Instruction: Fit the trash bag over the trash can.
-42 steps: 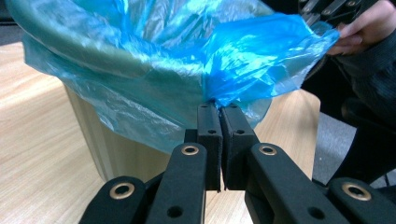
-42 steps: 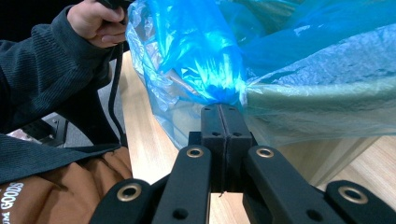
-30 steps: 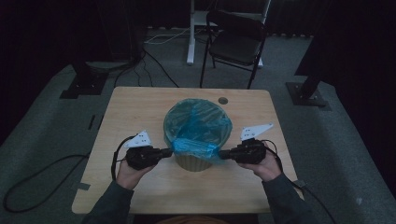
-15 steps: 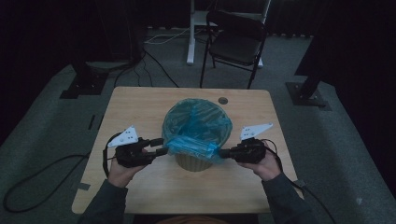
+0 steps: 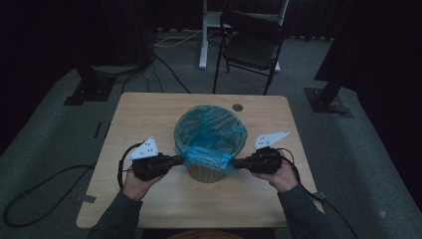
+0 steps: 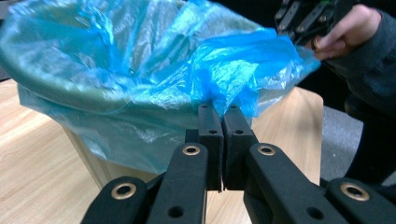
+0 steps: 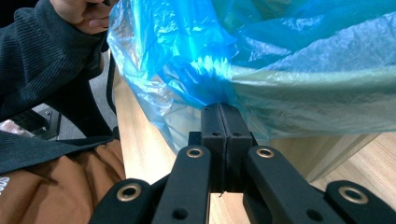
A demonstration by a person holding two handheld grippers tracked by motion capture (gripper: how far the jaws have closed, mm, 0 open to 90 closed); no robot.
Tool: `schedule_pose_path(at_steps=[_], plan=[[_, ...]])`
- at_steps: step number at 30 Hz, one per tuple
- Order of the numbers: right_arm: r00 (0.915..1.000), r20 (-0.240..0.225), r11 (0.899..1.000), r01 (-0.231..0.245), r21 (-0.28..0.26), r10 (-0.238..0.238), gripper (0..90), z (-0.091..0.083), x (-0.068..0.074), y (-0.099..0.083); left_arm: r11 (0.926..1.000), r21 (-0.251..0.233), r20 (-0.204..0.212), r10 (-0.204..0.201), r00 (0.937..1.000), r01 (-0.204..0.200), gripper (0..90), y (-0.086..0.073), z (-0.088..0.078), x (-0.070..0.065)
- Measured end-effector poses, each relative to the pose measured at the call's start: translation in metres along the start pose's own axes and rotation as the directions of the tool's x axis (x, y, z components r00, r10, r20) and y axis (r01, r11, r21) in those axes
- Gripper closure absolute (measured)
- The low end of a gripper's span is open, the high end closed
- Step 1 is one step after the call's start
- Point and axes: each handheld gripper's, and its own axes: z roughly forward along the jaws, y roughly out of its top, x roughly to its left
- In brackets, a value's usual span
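Observation:
A round bin (image 5: 205,174) lined with a blue plastic bag (image 5: 209,132) stands mid-table. The bag's near edge is stretched between both grippers. My left gripper (image 5: 180,159) is at the bin's left side; its jaws have just been closing, and they pinch a bunched fold of the bag (image 6: 243,70) at their tips (image 6: 223,109). My right gripper (image 5: 238,163) is at the bin's right side, shut on a gathered pleat of the bag (image 7: 205,74) at its tips (image 7: 219,108). The bag's rim drapes over the bin's edge.
The wooden table (image 5: 149,114) has a small round hole (image 5: 238,107) behind the bin. A dark folding chair (image 5: 251,47) stands beyond the far edge. Cables (image 5: 30,194) lie on the grey floor at left. The other hand (image 6: 345,28) is behind the bag.
Half a second ago the left gripper was drawn back to the left of the bin with jaws apart. It has come back in and shut on the bag. The right gripper stayed put.

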Motion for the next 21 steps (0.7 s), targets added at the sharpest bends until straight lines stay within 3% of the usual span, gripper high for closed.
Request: schedule_pose_path(at_steps=[7, 13, 15, 16, 21], plan=[[0.9999, -0.007, 1.0, 0.008, -0.017, -0.008, 88.9, -0.006, 0.003, -0.001, 0.9994, 0.035, -0.007, 0.008, 0.9999, -0.007, 89.4, -0.009, 0.002, -0.001], [0.9993, -0.023, 0.999, 0.028, -0.024, -0.028, 88.8, -0.007, 0.006, 0.0, 0.9953, 0.097, -0.01, 0.009, 0.9999, -0.008, 89.4, -0.018, 0.012, 0.0], [0.9992, -0.024, 0.999, 0.031, -0.02, -0.032, 89.0, -0.006, 0.007, 0.0, 0.9939, 0.11, -0.011, 0.013, 0.9999, -0.012, 89.4, -0.02, 0.015, 0.0], [0.9986, -0.035, 0.999, 0.041, -0.003, -0.041, 89.3, -0.002, 0.008, -0.002, 0.9898, 0.141, -0.017, 0.02, 0.9997, -0.017, 89.4, -0.024, 0.022, 0.001], [0.9984, -0.025, 0.998, 0.052, 0.04, -0.051, 89.7, 0.002, 0.006, -0.005, 0.9848, 0.173, -0.036, 0.02, 0.9992, -0.013, 89.3, -0.029, 0.025, 0.005]])
